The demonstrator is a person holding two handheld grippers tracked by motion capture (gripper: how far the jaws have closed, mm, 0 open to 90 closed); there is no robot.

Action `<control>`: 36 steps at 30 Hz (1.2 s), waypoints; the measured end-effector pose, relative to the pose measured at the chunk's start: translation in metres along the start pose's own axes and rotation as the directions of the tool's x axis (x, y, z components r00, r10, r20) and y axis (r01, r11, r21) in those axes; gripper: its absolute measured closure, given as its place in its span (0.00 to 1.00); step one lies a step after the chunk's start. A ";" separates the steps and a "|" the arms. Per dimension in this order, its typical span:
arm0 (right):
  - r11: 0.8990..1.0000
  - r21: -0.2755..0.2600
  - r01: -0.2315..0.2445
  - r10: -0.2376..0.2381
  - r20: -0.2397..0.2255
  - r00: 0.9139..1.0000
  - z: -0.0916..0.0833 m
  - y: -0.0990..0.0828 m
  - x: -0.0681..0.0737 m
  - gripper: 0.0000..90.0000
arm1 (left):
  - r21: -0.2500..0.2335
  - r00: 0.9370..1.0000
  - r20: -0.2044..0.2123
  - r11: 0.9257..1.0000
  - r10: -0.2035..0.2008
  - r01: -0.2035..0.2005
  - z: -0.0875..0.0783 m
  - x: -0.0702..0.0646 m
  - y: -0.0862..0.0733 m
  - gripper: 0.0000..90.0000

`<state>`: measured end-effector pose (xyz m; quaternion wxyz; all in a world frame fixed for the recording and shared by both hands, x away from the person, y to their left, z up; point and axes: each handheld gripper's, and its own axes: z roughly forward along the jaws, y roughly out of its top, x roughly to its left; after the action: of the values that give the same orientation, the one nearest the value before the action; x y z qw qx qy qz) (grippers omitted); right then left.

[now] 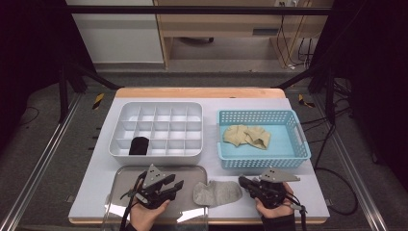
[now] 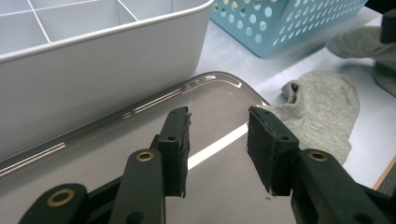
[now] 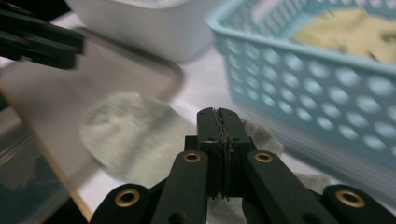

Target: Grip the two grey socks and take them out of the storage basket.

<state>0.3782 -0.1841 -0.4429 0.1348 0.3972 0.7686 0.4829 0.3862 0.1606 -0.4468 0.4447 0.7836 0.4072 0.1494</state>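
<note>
The grey sock (image 1: 217, 192) lies flat on the worktop (image 1: 211, 166), its toe end overlapping the right edge of the clear tray (image 1: 120, 187). The right gripper (image 1: 244, 183) has its fingers (image 3: 212, 126) pressed together at the sock's right end; the right gripper view shows the pads meeting with grey fabric right beneath them, though whether cloth is pinched between them I cannot tell. The left gripper (image 1: 177, 185) hovers over the tray with its fingers (image 2: 177, 140) about half apart, holding nothing. The high view alone shows the white divided box (image 1: 159, 129) with one black rolled sock (image 1: 139, 146) in a front compartment, and the blue basket (image 1: 262, 138) holding beige socks (image 1: 247, 136).
</note>
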 end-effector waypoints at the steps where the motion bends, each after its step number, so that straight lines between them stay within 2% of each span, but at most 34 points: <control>1: 1.000 0.002 0.009 -0.009 -0.025 1.000 0.004 0.000 0.006 0.99 | 0.000 1.000 -0.001 1.000 0.001 -0.001 -0.001 0.000 0.000 0.65; 4: 0.998 0.050 0.042 -0.037 -0.084 0.996 0.020 -0.004 0.018 0.99 | -0.005 1.000 0.005 1.000 -0.001 0.001 -0.002 -0.001 0.001 0.65; 5: 0.995 0.082 0.052 -0.044 -0.100 0.994 0.027 -0.007 0.022 0.99 | -0.009 1.000 0.008 1.000 -0.003 0.003 -0.003 -0.001 0.001 0.66; 7: 0.990 0.131 0.054 -0.038 -0.118 0.992 0.036 -0.012 0.025 0.98 | -0.008 1.000 0.014 1.000 0.000 0.000 -0.004 -0.002 0.002 0.66; 10: 0.985 0.169 0.045 -0.023 -0.130 0.991 0.041 -0.017 0.025 0.95 | -0.015 1.000 0.020 1.000 0.001 0.000 -0.006 -0.003 0.004 0.67; 14: 0.991 0.123 0.042 -0.025 -0.133 0.991 0.034 -0.013 0.023 0.89 | -0.029 0.999 0.040 1.000 0.000 0.001 -0.012 -0.006 0.011 0.67; 19: 0.999 0.039 0.010 -0.006 -0.110 0.994 0.013 -0.003 0.015 0.87 | -0.047 0.998 0.065 0.999 0.010 -0.007 -0.022 -0.012 0.020 0.67; 22: 1.000 0.005 -0.004 0.004 -0.062 0.998 0.000 0.000 0.007 0.85 | -0.042 0.996 0.084 0.999 0.023 -0.020 -0.022 -0.019 0.028 0.67; 24: 1.000 0.003 -0.002 0.002 -0.019 1.000 -0.005 0.000 0.000 0.83 | -0.034 0.996 0.082 0.999 0.040 -0.038 -0.021 -0.025 0.033 0.66; 26: 1.000 0.010 -0.008 0.008 0.004 1.000 -0.008 -0.003 -0.005 0.82 | -0.027 0.995 0.083 0.998 0.051 -0.049 -0.018 -0.030 0.038 0.66; 31: 0.999 0.038 -0.024 0.023 0.031 0.999 -0.008 -0.014 -0.016 0.80 | -0.003 0.991 0.098 0.996 0.087 -0.087 -0.003 -0.048 0.047 0.64; 36: 0.998 0.041 -0.044 0.042 0.054 0.998 -0.013 -0.022 -0.025 0.79 | 0.038 0.987 0.117 0.993 0.109 -0.114 0.021 -0.063 0.051 0.63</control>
<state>0.3758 -0.2155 -0.4593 0.1364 0.4293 0.7660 0.4586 0.3850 0.0857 -0.4088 0.4407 0.8222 0.3397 0.1196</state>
